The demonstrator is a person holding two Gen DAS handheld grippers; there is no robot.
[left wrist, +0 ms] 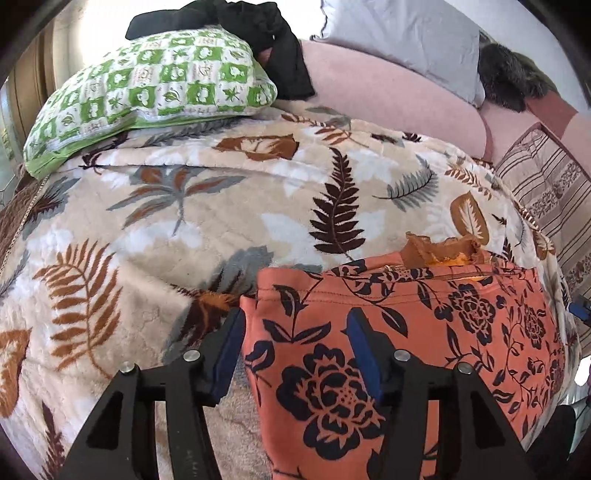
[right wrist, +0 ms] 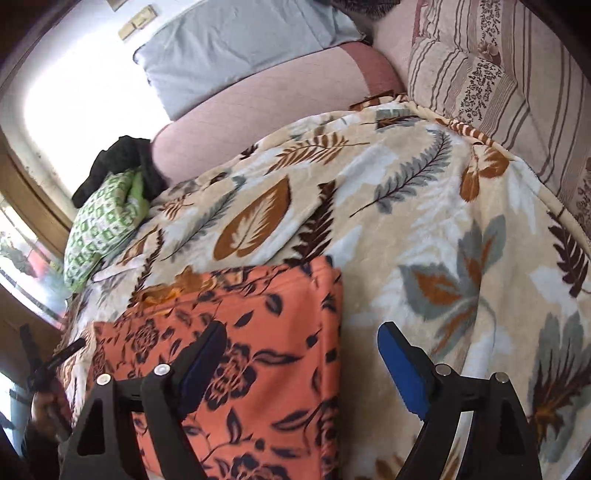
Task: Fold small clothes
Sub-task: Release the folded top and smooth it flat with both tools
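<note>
An orange garment with a dark floral print [left wrist: 424, 332] lies folded flat on a leaf-patterned blanket [left wrist: 221, 206]. An orange-brown inner edge [left wrist: 439, 251] sticks out at its far side. My left gripper [left wrist: 295, 325] is open, its jaws straddling the garment's left edge just above it. In the right wrist view the same garment [right wrist: 258, 332] lies lower left on the blanket [right wrist: 443, 229]. My right gripper [right wrist: 303, 343] is open, its jaws straddling the garment's right edge. Neither gripper holds anything.
A green-and-white patterned pillow [left wrist: 147, 92] with a black cloth [left wrist: 280, 48] behind it lies at the far left. A pink bolster [left wrist: 388, 96], a grey pillow [left wrist: 406, 33] and a striped cushion [left wrist: 546, 192] lie at the far side and right.
</note>
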